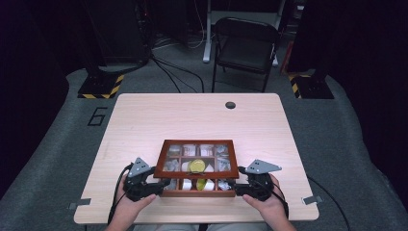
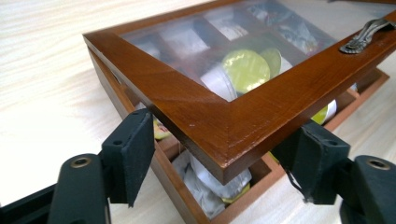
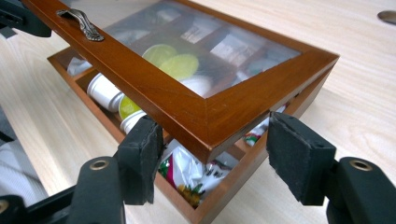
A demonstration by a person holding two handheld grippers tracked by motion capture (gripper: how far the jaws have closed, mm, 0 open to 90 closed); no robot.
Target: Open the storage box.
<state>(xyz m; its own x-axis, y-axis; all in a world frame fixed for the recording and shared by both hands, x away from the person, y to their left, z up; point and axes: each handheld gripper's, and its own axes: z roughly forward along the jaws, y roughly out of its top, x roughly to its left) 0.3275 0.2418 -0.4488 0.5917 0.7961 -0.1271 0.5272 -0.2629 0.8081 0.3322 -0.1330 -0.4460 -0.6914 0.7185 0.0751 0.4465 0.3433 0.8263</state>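
Note:
A brown wooden box [image 1: 198, 192] with a glass lid [image 1: 166, 144] sits near the table's front edge. The lid stands ajar over its compartments. Inside are yellow-topped capsules [image 2: 245, 70] [image 3: 180, 65] and sachets [image 2: 205, 186] [image 3: 191, 172]. My left gripper [image 1: 161, 185] [image 2: 224, 140] is at the lid's front left corner, one jaw on each side of that corner, jaws apart. My right gripper [image 1: 233, 185] [image 3: 215, 140] straddles the front right corner the same way. The lid's metal handle [image 2: 366, 35] [image 3: 79, 23] lies between the two corners.
The box is on a light wooden table [image 1: 192, 115] with a round cable hole [image 1: 230, 105] at the back. A black folding chair [image 1: 245, 45] stands beyond the far edge. Cables run over the grey floor behind.

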